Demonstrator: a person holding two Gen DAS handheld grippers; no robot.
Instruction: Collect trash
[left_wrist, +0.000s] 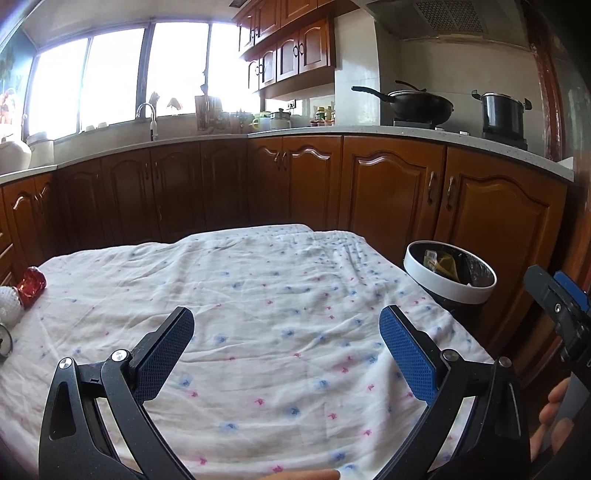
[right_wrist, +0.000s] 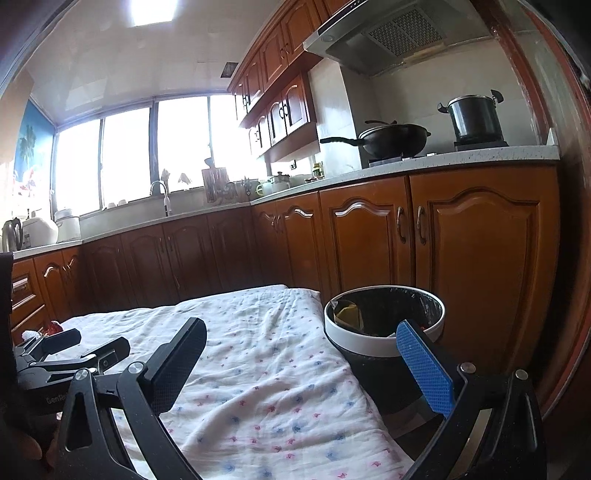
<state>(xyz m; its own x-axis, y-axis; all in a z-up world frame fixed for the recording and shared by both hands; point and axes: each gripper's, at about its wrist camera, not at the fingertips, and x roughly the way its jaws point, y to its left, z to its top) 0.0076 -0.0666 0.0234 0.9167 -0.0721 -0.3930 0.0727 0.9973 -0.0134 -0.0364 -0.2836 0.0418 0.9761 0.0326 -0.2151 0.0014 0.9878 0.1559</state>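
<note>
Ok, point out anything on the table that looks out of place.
A crumpled red wrapper and a white ball-like lump lie loose at the left edge of the cloth, not in the bin. Nothing is spilled.

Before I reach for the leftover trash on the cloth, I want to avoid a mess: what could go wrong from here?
The red wrapper and white ball lie at the far left edge of the tablecloth; a nudge could push them off. The cloth is loose and wrinkled, so the open left gripper may snag it. The bin stands at the opposite side, so a weak grip risks a drop in transit.
</note>
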